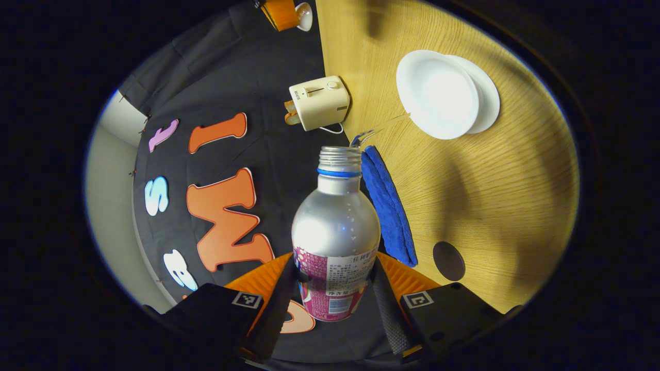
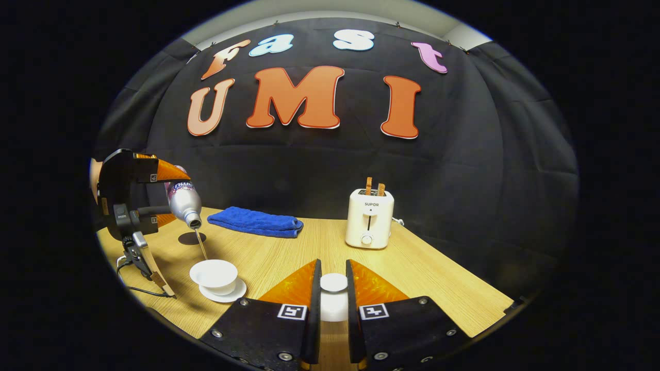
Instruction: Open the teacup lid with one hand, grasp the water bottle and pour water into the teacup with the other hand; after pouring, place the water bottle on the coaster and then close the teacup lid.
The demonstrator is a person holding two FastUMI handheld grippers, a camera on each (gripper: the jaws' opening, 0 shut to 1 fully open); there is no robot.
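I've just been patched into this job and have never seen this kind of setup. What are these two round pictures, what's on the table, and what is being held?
There is no robot arm here: a person holds a two-finger gripper in each hand, and a fisheye camera rides on each one.

The left gripper view looks along the left gripper, which is closed on a water bottle tipped over a teacup. The right gripper view shows that same pour from farther off: a thin stream falls from the bottle into the open cup, which sits on a saucer.

The right gripper holds the teacup lid between its fingers.

On the wooden table also lie a folded blue cloth, a toaster with bread in it, and a dark round coaster.
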